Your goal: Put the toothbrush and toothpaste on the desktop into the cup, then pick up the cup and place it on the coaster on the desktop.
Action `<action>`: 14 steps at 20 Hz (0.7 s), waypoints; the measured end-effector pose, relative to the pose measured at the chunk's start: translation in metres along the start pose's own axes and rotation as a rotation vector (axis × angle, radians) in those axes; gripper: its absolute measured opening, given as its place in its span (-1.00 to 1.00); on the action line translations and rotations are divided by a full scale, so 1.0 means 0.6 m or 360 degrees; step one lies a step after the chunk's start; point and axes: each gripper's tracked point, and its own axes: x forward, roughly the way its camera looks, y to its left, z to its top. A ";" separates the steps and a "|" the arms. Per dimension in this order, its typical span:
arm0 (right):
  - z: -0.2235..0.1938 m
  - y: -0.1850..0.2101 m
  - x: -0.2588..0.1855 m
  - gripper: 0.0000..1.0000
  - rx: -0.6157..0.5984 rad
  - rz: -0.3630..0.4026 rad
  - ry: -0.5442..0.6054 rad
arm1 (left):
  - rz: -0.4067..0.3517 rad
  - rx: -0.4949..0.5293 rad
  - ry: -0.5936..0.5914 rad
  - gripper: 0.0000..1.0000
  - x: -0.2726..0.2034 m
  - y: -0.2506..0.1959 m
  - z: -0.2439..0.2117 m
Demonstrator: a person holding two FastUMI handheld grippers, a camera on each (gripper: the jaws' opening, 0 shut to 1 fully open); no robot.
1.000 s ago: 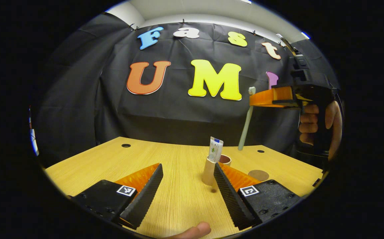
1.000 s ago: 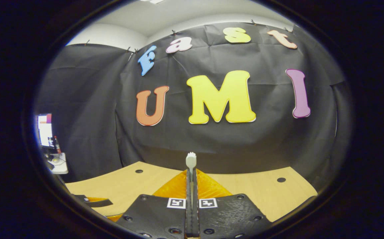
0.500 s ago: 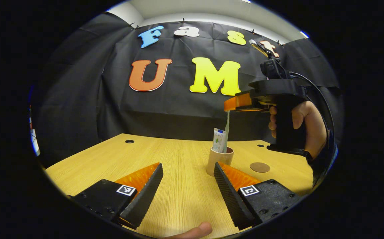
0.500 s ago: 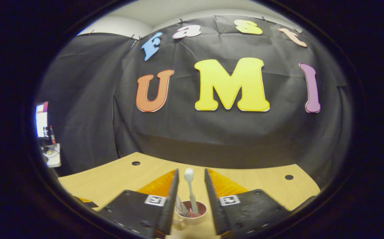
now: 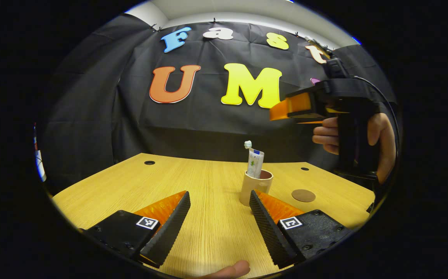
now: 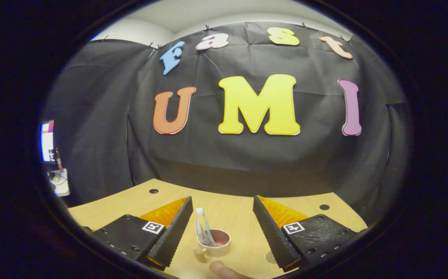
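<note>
A beige cup (image 5: 254, 189) stands upright on the wooden desk (image 5: 138, 186). In it are the toothpaste tube (image 5: 254, 163) and the toothbrush, whose head (image 5: 248, 144) pokes out above the tube. The brown round coaster (image 5: 303, 195) lies flat to the cup's right. My left gripper (image 5: 219, 193) is open low over the desk, the cup just beyond its right finger. My right gripper (image 6: 222, 199) is open above the cup (image 6: 214, 243), apart from it. In the left gripper view it hangs high at the right (image 5: 285, 110), held by a hand (image 5: 378, 131).
Cable holes sit in the desk at the back left (image 5: 149, 162) and back right (image 5: 304, 169). A fingertip (image 5: 233, 269) shows at the near desk edge. A screen on a small stand (image 6: 49, 143) is far to the left beyond the booth cloth.
The right gripper brought the toothbrush over the cup, opened and let it drop in, then rose and drew back to the right. The left gripper stayed still and open.
</note>
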 end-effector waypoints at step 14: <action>-0.111 -0.181 -0.211 0.90 0.0044 -0.0107 -0.0002 | -0.0204 0.0136 0.0192 0.95 0.063 -0.143 0.088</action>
